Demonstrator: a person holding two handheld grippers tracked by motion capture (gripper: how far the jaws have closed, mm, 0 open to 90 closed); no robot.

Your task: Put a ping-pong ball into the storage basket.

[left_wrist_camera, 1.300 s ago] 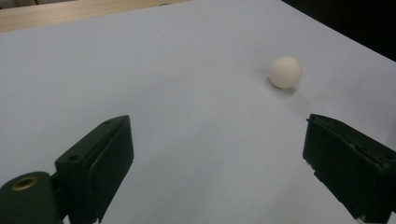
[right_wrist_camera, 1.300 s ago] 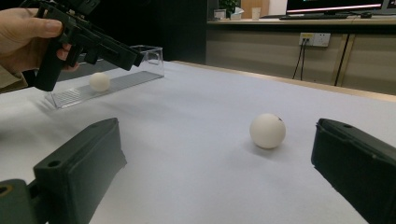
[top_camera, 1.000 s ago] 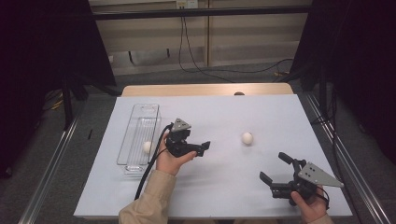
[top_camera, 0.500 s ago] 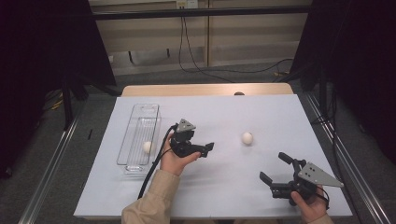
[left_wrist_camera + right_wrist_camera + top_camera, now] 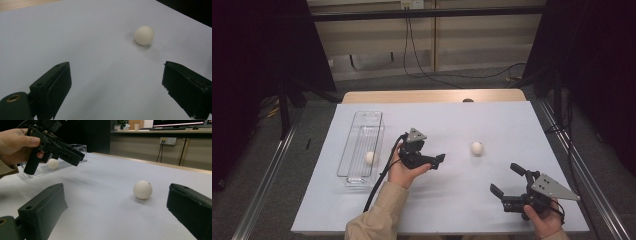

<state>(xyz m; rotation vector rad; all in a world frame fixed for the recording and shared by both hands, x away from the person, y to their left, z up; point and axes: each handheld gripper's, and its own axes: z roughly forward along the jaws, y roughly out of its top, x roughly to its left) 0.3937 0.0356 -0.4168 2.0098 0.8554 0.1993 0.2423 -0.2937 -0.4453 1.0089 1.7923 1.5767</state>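
Observation:
A white ball lies loose on the white table, right of centre. A second white ball rests inside a clear plastic tray at the left. My left gripper hovers between tray and loose ball, open and pointing right. In the left gripper view the loose ball lies ahead, beyond the open, empty jaws. My right gripper sits low near the front right, open and empty. The right gripper view has the loose ball ahead, the left gripper above, and the tray ball behind.
A bare wooden strip runs along the table's far edge. Metal rails flank both sides. Cables hang on the wall behind. Dark screens stand left and right of the table.
The left hand has drifted a little to the right, away from the tray and toward the loose ball. The right gripper and both balls have stayed put.

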